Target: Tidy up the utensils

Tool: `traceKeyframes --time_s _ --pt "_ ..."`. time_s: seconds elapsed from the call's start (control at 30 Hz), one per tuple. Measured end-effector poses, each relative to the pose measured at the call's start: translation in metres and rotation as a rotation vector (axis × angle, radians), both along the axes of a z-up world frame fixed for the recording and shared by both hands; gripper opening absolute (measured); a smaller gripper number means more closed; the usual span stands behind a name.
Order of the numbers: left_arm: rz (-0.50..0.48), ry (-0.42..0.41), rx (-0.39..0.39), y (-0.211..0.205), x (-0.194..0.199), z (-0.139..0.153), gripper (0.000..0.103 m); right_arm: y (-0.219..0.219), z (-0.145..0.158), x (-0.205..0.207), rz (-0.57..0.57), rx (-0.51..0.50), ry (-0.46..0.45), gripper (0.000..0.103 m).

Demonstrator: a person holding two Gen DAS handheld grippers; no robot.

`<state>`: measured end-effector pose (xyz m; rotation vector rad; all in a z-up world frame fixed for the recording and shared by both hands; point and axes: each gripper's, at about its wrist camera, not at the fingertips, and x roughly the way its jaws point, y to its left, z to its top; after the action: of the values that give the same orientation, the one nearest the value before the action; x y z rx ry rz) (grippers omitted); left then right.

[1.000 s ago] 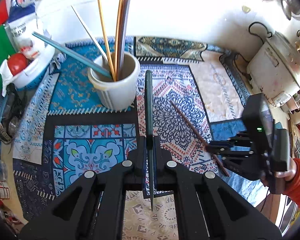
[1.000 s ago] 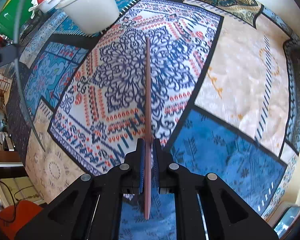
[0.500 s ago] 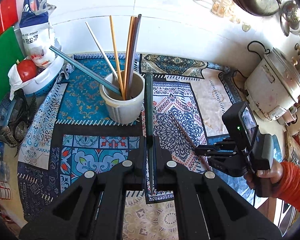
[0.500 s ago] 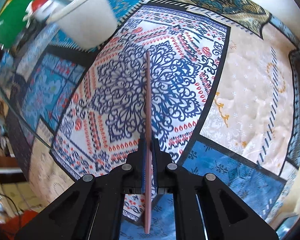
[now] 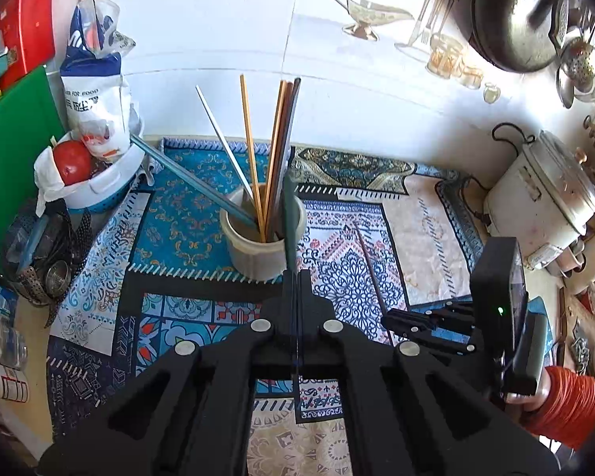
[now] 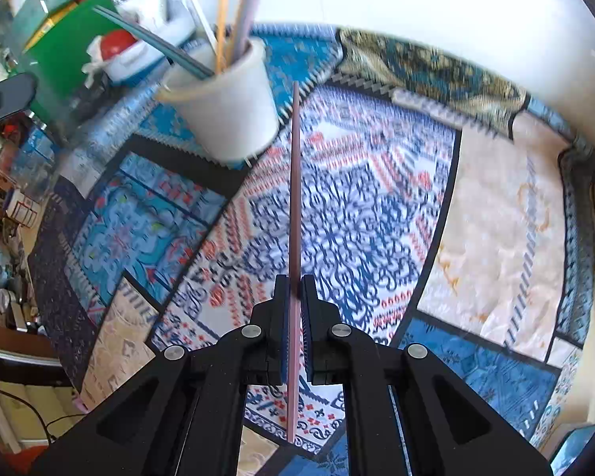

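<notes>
A cream utensil cup (image 5: pixel 258 254) stands on the patterned cloth and holds several chopsticks (image 5: pixel 250 146). My left gripper (image 5: pixel 295 297) is shut on a dark teal chopstick (image 5: pixel 289 214), whose far end lies over the cup's right rim. My right gripper (image 6: pixel 293 297) is shut on a pinkish-brown chopstick (image 6: pixel 294 182), raised above the cloth, tip pointing just right of the cup (image 6: pixel 226 111). The right gripper (image 5: pixel 428 323) and its chopstick (image 5: pixel 371 265) also show in the left wrist view, right of the cup.
A patterned cloth (image 5: pixel 377 214) covers the counter. A white bowl with a red tomato (image 5: pixel 73 162), a flour bag (image 5: pixel 95 91) and a green board (image 5: pixel 8 150) stand at left. A rice cooker (image 5: pixel 543 198) stands at right. White wall behind.
Both grippers have risen and tilted up with their chopsticks. The left chopstick's tip now lies over the cup's rim; the right chopstick's tip has swung toward the cup.
</notes>
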<state>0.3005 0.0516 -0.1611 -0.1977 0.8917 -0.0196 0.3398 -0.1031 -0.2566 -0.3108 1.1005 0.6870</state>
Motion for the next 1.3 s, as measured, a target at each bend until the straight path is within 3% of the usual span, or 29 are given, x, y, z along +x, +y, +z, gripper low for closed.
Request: traceKeyframes --time_s 0.17,0.33,0.53,0.6,0.73,0.8,0.87,1.13,1.27,1.3 --pt "-0.006 -0.019 -0.001 0.003 0.003 0.009 0.0 -0.002 0.024 -0.004 0.011 0.033 -0.105 0.005" --pt "0.027 0.031 0.022 0.011 0.011 -0.004 0.001 -0.006 0.038 0.003 0.009 0.069 -0.115 0.005" --pt "0.096 0.154 -0.017 0.04 0.022 -0.045 0.021 -0.011 0.055 0.004 -0.01 0.112 -0.14 0.005" --pt "0.099 0.196 0.022 0.044 0.026 -0.061 0.022 -0.012 0.061 0.005 -0.009 0.126 -0.145 0.004" --pt "0.113 0.295 0.012 0.053 0.032 -0.1 0.025 -0.01 0.07 0.008 0.004 0.137 -0.17 0.002" --pt "0.113 0.343 0.059 0.055 0.033 -0.117 0.025 -0.008 0.072 0.011 0.013 0.137 -0.172 0.002" --pt "0.133 0.368 0.084 0.059 0.033 -0.127 0.025 -0.006 0.071 0.015 0.022 0.135 -0.164 0.002" --pt "0.328 0.378 -0.018 0.124 0.005 -0.137 0.025 -0.006 0.04 0.03 0.057 0.088 -0.054 0.002" --pt "0.38 0.414 -0.093 0.148 -0.011 -0.15 0.025 -0.011 0.018 0.044 0.087 -0.013 -0.025 0.006" --pt "0.377 0.427 -0.1 0.148 -0.013 -0.155 0.025 -0.011 0.011 0.049 0.104 -0.055 -0.012 0.013"
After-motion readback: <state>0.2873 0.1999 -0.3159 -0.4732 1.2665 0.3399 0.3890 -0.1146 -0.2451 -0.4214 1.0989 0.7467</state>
